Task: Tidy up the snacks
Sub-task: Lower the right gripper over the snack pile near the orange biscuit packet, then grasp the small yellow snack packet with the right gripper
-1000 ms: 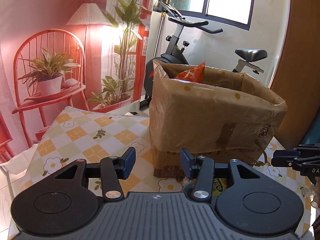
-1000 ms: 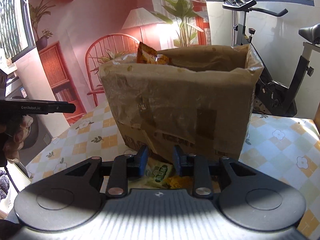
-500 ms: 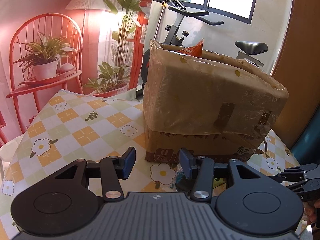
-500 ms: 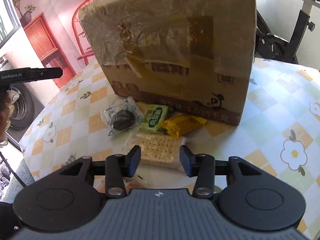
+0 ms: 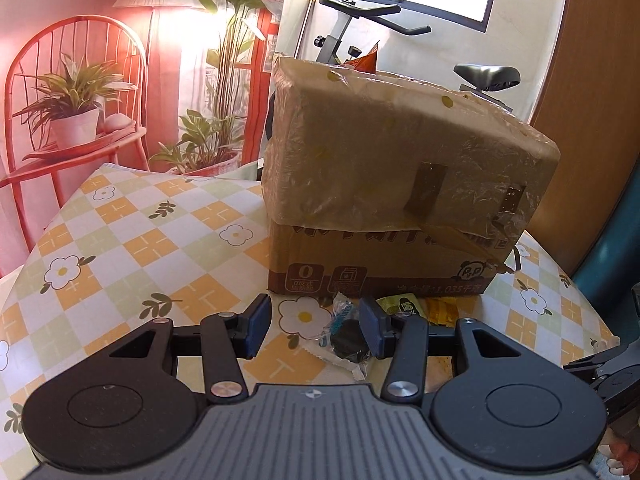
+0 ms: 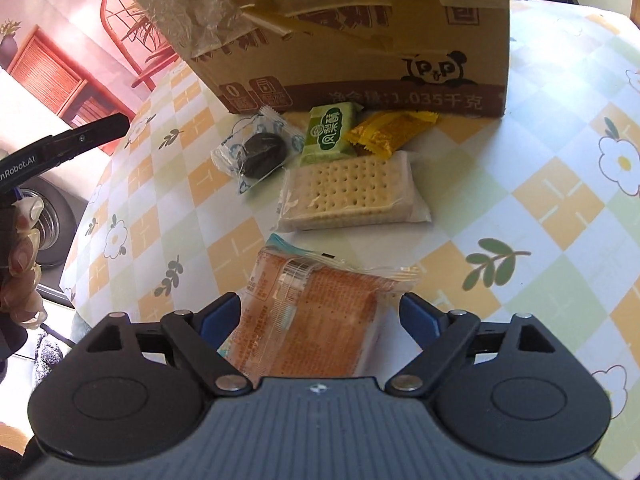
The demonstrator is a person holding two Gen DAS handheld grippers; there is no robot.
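Left wrist view: left hand-held gripper [image 5: 314, 330] part-open over nothing, cardboard box [image 5: 400, 200] on the checked surface [image 5: 120, 240] with an orange packet [image 5: 366, 60] poking out the top – lower than a second ago. Right wrist view: right hand-held gripper [image 6: 320, 318], jaws opening, straddles an orange cracker pack [image 6: 312, 320] untouched – cookie [image 6: 260, 152], green [image 6: 330, 134], yellow [image 6: 390, 132] and pale cracker [image 6: 352, 194] packs lie before the box, earlier mostly hidden.

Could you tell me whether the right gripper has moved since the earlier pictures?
Yes. The right gripper has come down and tipped toward the table: the cardboard box has slid up its view, and the orange cracker pack now lies between its opening jaws.
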